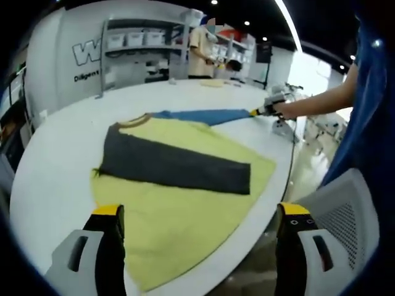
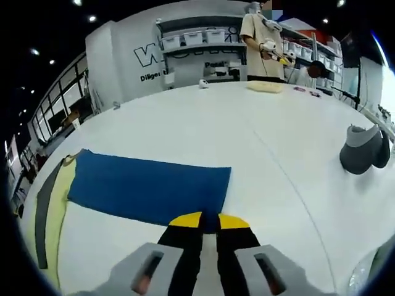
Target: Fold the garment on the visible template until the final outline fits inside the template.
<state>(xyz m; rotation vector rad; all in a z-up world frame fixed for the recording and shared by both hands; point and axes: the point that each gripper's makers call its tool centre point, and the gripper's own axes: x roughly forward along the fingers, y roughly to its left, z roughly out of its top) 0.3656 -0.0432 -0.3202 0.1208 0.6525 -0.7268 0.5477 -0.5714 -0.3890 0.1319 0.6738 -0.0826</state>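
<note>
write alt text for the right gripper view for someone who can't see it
The right gripper is shut on the end of a blue sleeve stretched flat across a white table. The garment's yellow and grey body lies at the left edge. A person stands by shelves behind the table.

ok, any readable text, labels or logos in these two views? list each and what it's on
"W": large white letter on the back wall, the rest cut off by the shelving.
"Dilige...": small line under it on that wall, cut off.
Dark lettering lower on the shelving: too blurred to read.
Storage bins on the shelves: no legible labels.
Garment, table and both grippers: no text seen.
</note>
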